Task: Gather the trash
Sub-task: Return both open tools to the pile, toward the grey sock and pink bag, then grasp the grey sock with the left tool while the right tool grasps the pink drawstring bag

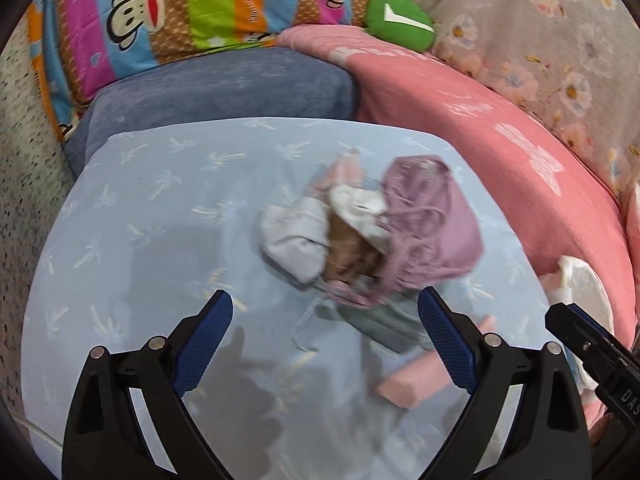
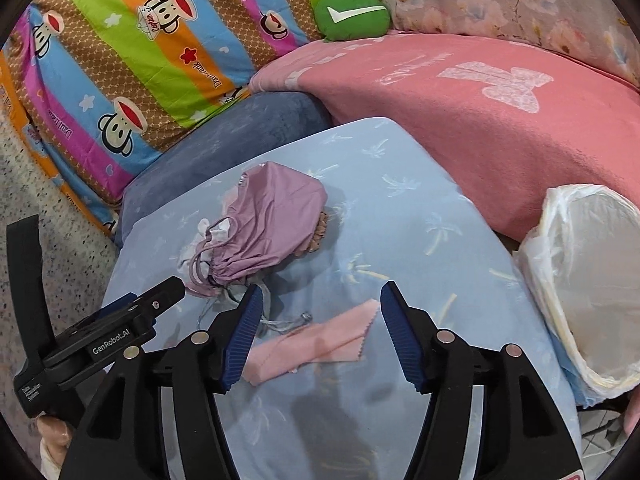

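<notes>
A purple drawstring pouch [image 1: 432, 216] lies on a light blue cushion [image 1: 140, 200], with pale grey cloth [image 1: 296, 240] and something brown [image 1: 352, 256] bunched against it. My left gripper [image 1: 326, 300] hovers just short of this pile, open, with nothing between its pads. In the right wrist view the pouch [image 2: 272, 216] sits beyond a flat pink cloth [image 2: 320, 344]. My right gripper [image 2: 322, 292] is open above that cloth, its pads apart from it. A bin lined with a white plastic bag [image 2: 592, 280] stands at the cushion's right edge.
A pink blanket [image 2: 480, 120] borders the cushion on the right and a dark blue cushion [image 1: 224, 84] lies behind. A striped monkey-print quilt [image 2: 120, 60], a green plush [image 2: 352, 12] and a floral sheet [image 1: 540, 40] lie further back. Speckled floor [image 1: 24, 160] shows at the left.
</notes>
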Demonstrator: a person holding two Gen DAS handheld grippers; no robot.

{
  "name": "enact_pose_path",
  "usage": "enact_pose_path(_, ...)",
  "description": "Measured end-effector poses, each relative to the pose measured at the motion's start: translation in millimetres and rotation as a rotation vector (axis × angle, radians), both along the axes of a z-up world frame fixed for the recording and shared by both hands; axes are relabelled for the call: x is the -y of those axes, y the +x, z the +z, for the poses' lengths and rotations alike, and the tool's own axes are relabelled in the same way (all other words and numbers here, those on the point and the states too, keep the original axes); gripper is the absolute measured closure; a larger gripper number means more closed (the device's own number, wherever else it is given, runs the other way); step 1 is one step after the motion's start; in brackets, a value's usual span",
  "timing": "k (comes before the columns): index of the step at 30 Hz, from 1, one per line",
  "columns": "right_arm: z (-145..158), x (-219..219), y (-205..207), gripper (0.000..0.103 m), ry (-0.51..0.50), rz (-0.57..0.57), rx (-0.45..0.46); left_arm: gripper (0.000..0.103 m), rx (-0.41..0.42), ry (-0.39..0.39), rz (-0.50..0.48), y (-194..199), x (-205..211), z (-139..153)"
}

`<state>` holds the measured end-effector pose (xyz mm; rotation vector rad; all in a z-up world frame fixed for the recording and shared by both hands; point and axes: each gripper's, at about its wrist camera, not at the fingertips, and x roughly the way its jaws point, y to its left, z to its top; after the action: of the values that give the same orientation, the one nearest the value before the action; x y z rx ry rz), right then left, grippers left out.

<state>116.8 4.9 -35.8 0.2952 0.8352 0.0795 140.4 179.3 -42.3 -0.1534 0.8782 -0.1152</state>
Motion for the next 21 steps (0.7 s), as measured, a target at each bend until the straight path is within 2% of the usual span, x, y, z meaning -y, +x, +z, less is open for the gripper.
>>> enact_pose_path(6,-14,-22,36,0.042,0.087,0.022,-0.036,0.013,-0.02,-0.038,0.045,24,-21,-8)
enact_pose_path(14,-33,-30,70,0.042,0.142,-0.033,-0.073,0.015,-0.051,-0.102,0.06,45,-30,-24)
enact_pose_path(16,-40,-31,76,0.042,0.159,-0.038,-0.093,0.022,-0.066,-0.12,0.06,50,-30,-30)
enact_pose_path(18,-47,-31,79,0.044,0.195,-0.04,-0.111,0.038,-0.091,-0.148,0.048,54,-28,-36)
enact_pose_path(19,-49,-32,80,0.045,0.204,-0.039,-0.115,0.042,-0.106,-0.162,0.046,55,-28,-39)
enact_pose_path(21,-51,-36,83,0.059,0.21,-0.024,-0.117,0.053,-0.118,-0.188,0.034,56,-27,-42)
